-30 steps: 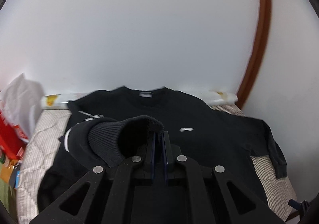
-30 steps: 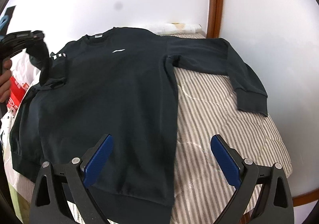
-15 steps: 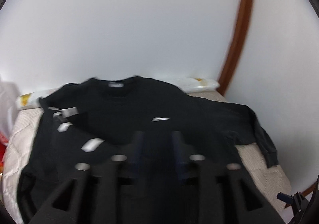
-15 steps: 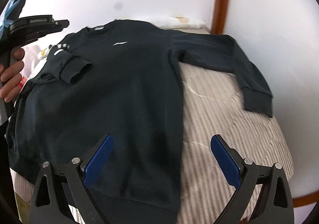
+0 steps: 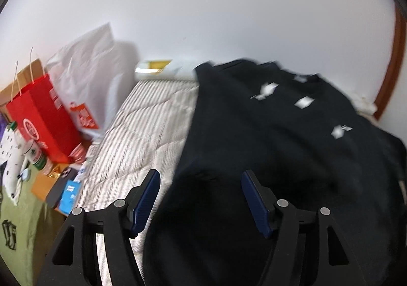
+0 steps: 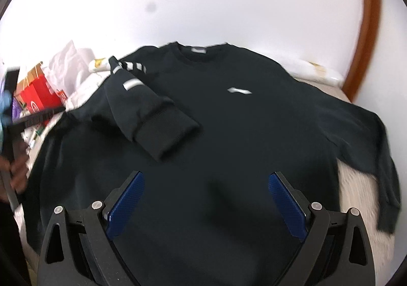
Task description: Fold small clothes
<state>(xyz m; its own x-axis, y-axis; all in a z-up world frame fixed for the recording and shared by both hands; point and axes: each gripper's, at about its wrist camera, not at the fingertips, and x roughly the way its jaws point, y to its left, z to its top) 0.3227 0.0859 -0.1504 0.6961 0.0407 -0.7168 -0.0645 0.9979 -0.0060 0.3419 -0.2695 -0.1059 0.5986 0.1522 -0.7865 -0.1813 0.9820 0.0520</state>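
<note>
I see bare striped mattress (image 5: 142, 128) left of the black sweatshirt (image 6: 229, 133), bags crowding beyond its edge. My left gripper (image 5: 201, 199) has just been opening, nothing between its pads, over the sweatshirt's left hem. My right gripper (image 6: 206, 204) hangs spread, empty, above its middle. One sleeve (image 6: 150, 113) lies folded across the chest

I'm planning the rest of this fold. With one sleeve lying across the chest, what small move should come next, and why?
Probably take the right gripper, open and empty over the black sweatshirt, toward the other sleeve. The striped sleeve already lies folded across the chest, but that one is spread out over the striped mattress.
</note>
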